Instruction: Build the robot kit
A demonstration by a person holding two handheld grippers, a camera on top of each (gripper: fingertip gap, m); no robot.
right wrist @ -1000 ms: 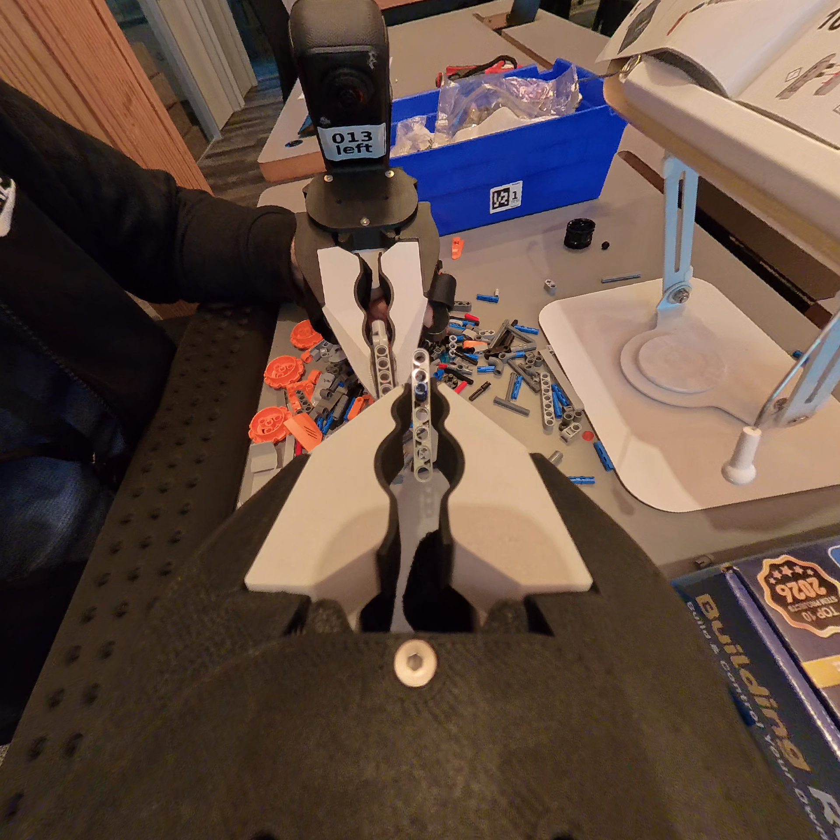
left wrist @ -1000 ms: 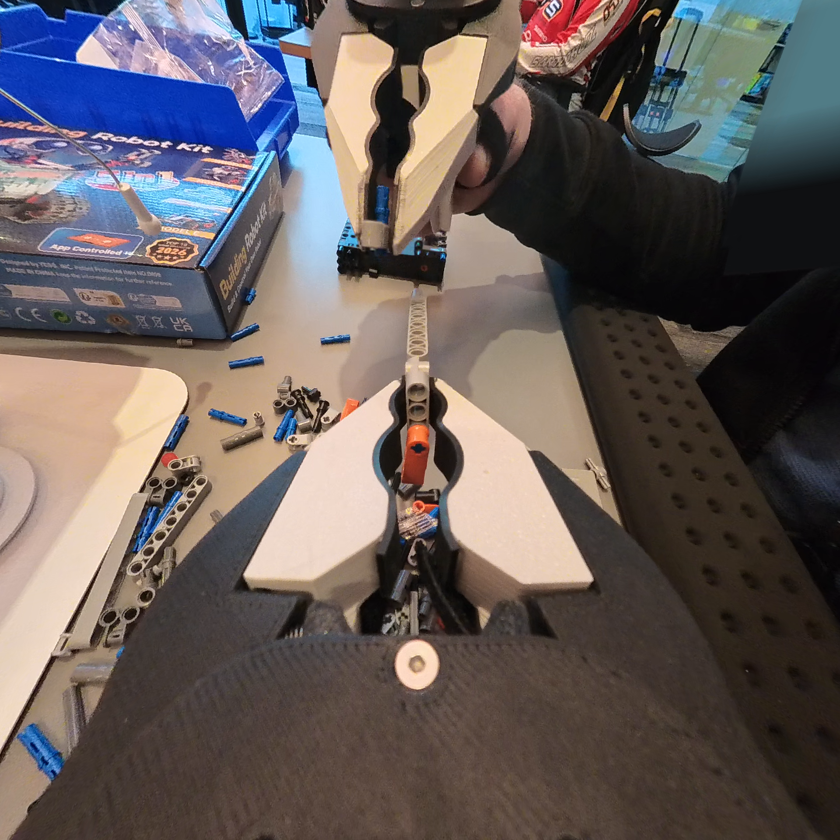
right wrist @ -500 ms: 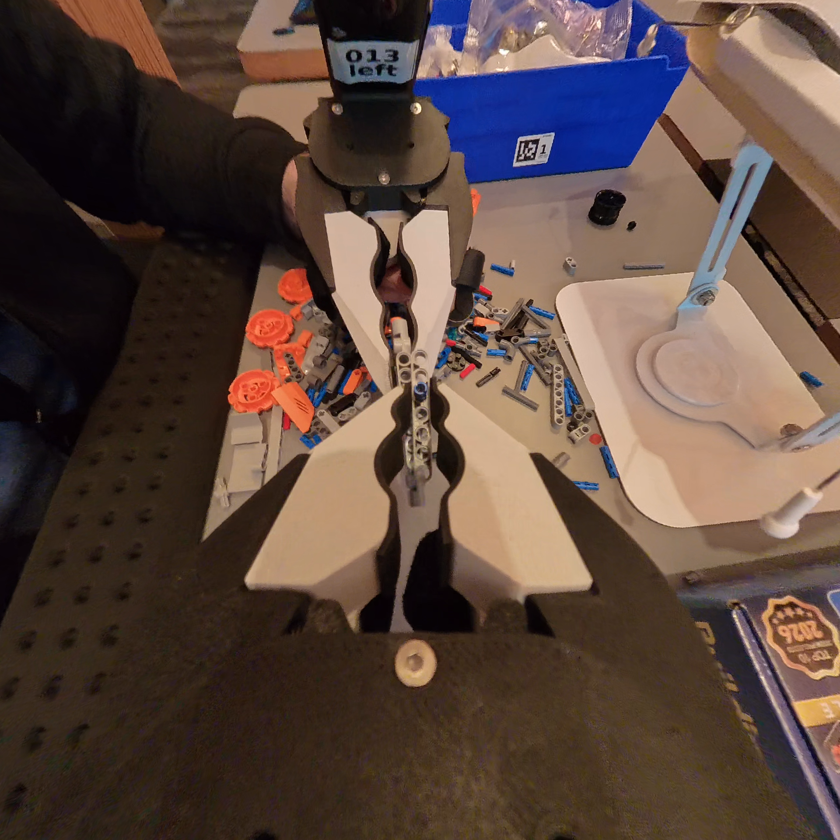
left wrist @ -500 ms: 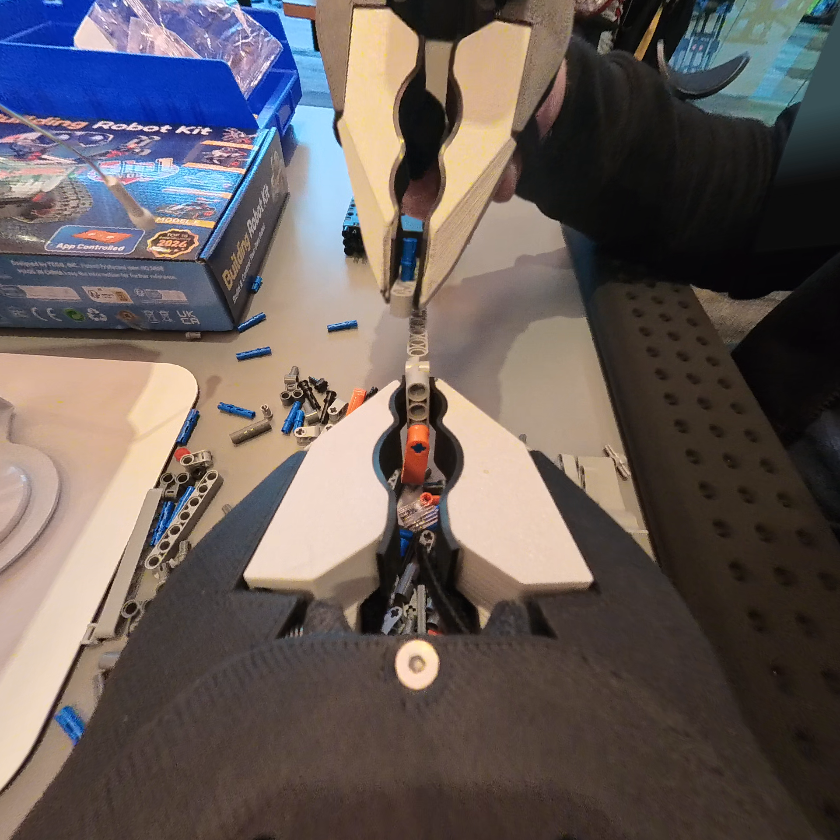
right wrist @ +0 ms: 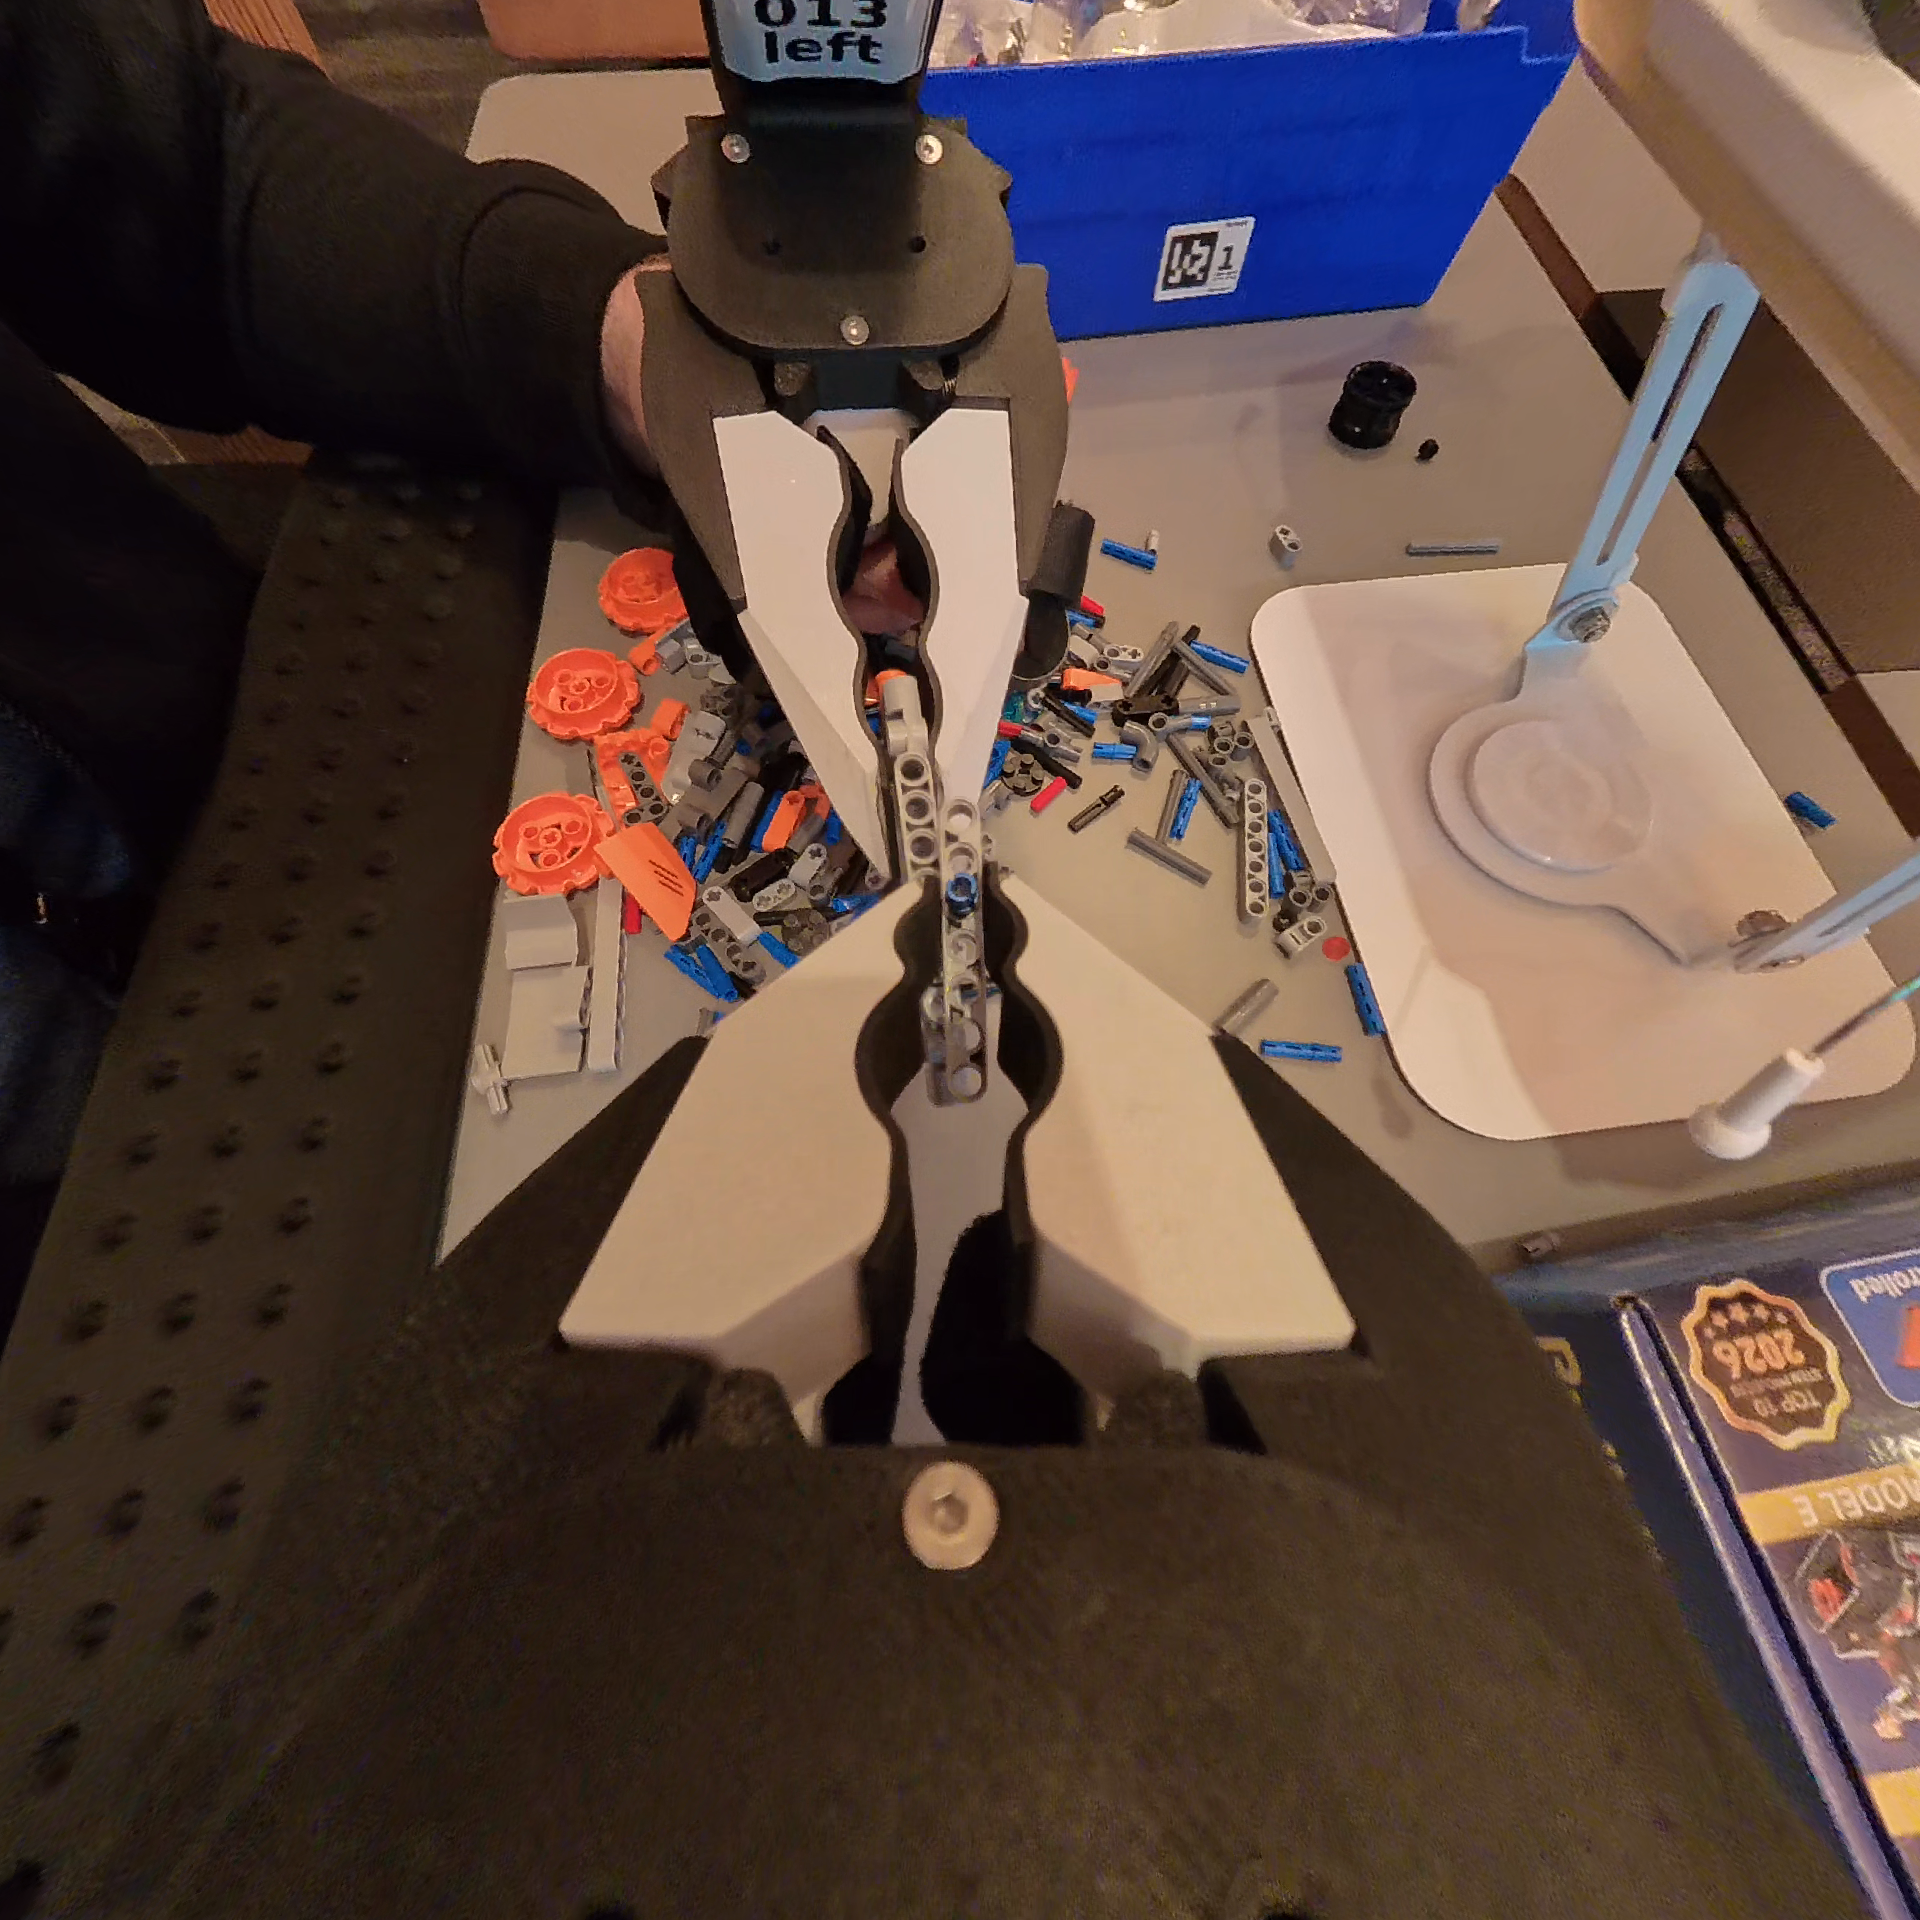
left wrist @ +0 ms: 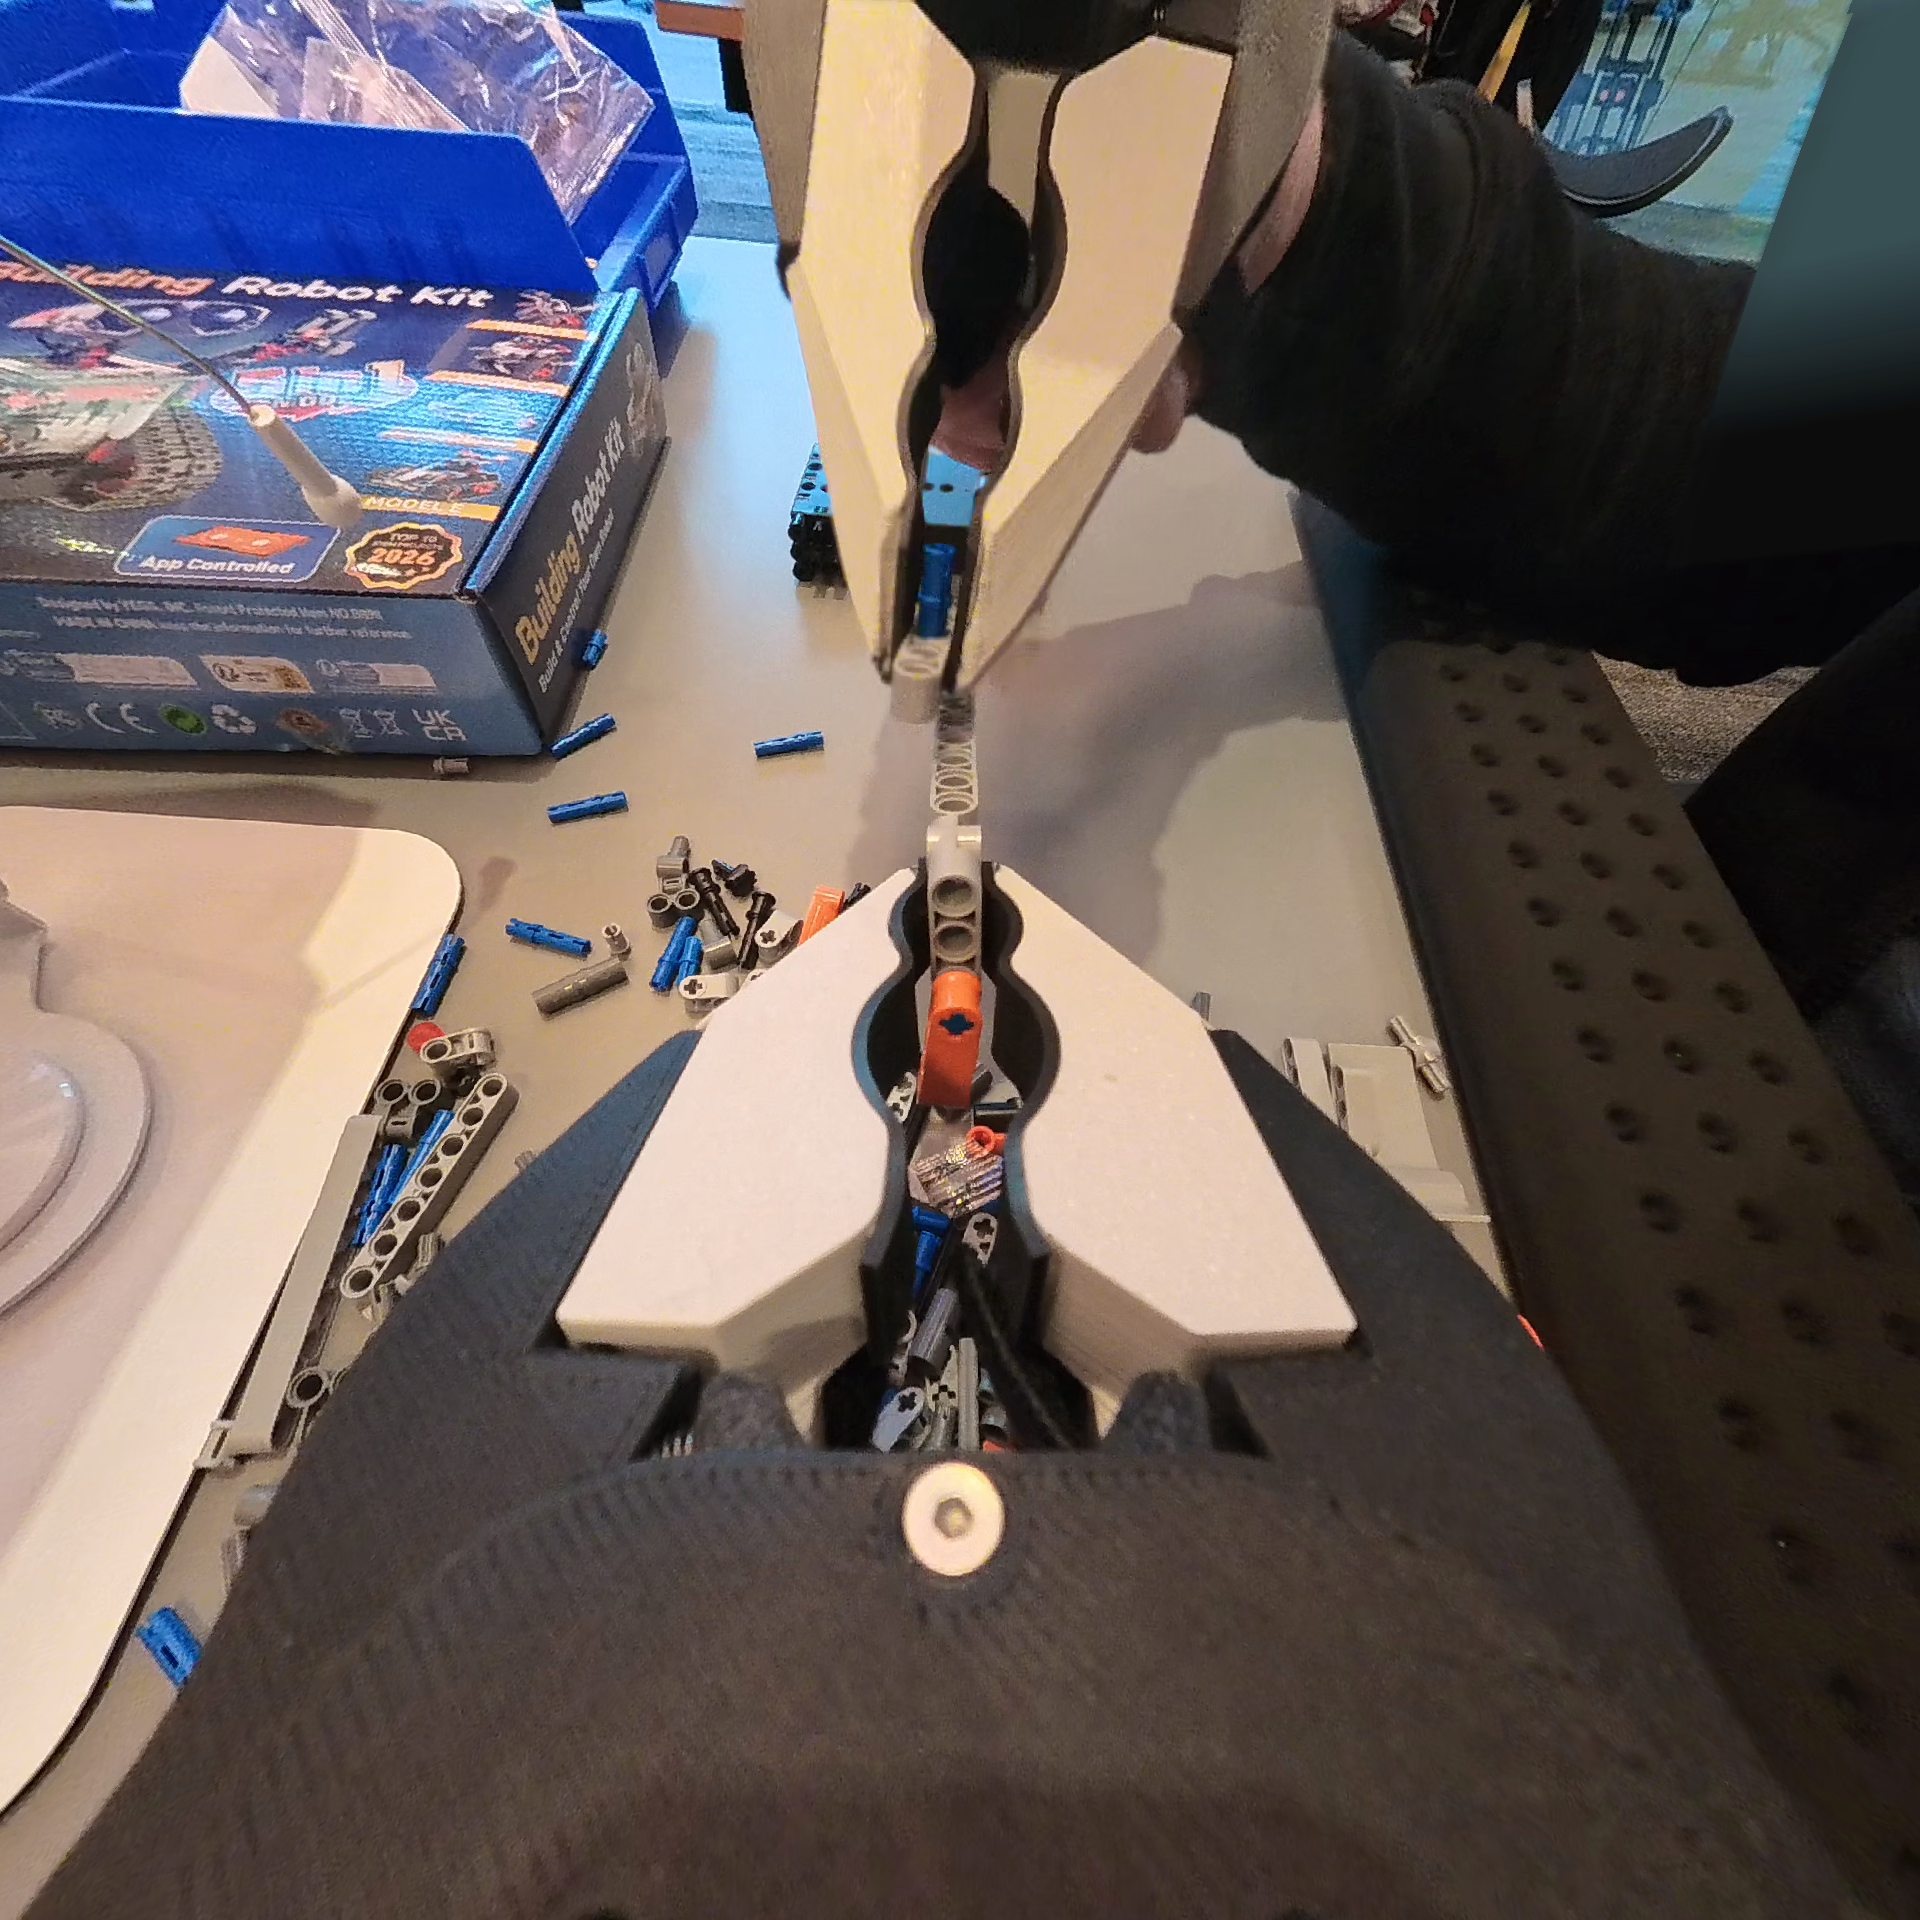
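My left gripper (left wrist: 957,881) is shut on a short grey holed beam (left wrist: 956,914), with an orange piece (left wrist: 951,1039) behind it between the jaws. My right gripper (right wrist: 961,885) is shut on a longer grey holed beam (right wrist: 961,987) that carries a blue pin (right wrist: 960,889). The grippers face each other tip to tip above the grey table. In the right wrist view the left gripper (right wrist: 920,831) comes down from the top, and its beam (right wrist: 914,790) overlaps the right beam's end. In the left wrist view the right gripper (left wrist: 928,675) hangs above, with the blue pin (left wrist: 933,592) between its fingers.
A pile of loose grey, blue and black parts (right wrist: 779,831) and orange gears (right wrist: 582,691) lies under the grippers. A blue kit box (left wrist: 312,499), a blue bin (right wrist: 1247,156), a white stand base (right wrist: 1558,831) and a black perforated mat (left wrist: 1662,1039) surround them. The tips of both grippers are at nearly the same place.
The two grippers have moved toward each other. The beam ends, apart a second ago, now overlap. Both stay shut on their beams.
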